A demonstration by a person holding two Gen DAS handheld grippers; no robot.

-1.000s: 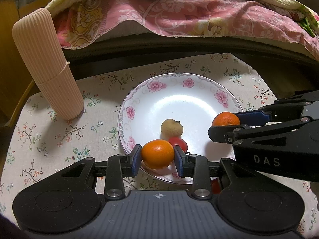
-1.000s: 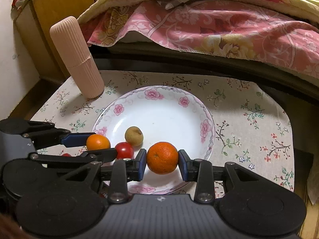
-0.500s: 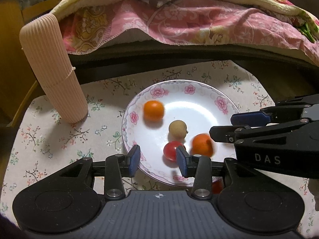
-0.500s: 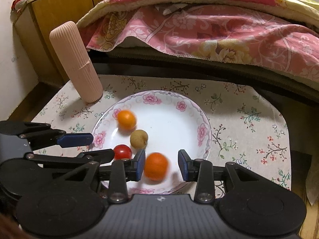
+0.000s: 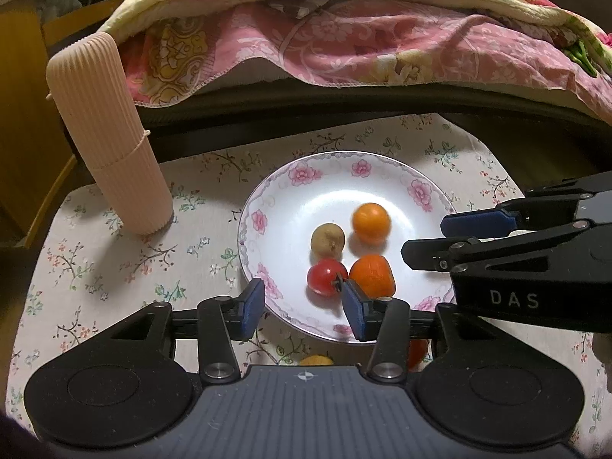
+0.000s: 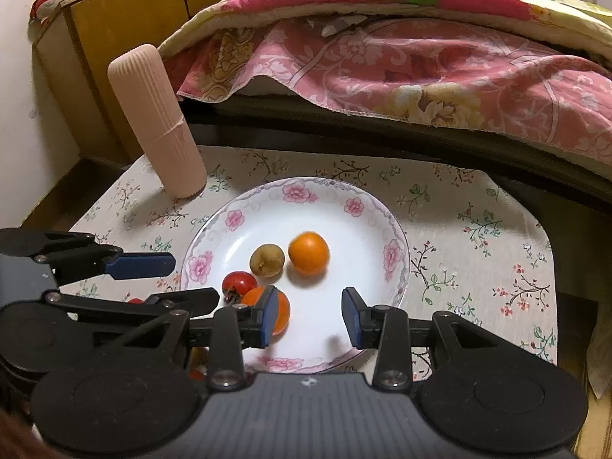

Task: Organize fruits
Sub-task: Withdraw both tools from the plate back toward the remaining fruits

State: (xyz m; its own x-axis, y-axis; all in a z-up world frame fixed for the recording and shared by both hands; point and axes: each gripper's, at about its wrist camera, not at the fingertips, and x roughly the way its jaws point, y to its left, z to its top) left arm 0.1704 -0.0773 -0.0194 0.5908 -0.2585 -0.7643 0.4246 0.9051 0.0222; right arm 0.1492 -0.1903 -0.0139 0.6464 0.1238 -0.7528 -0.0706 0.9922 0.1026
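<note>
A white plate with pink flowers holds two oranges, a red tomato and a brownish round fruit. The far orange lies beside the brownish fruit. The near orange touches the tomato. My left gripper is open and empty over the plate's near rim. My right gripper is open and empty, its left pad in front of the near orange.
A ribbed beige cylinder stands on the floral cloth left of the plate. A bed with a pink quilt runs along the far edge. More fruit lies on the cloth under my left gripper.
Both grippers let go of their oranges, opened and drew back. The oranges rolled on the plate and now rest among the other fruit.
</note>
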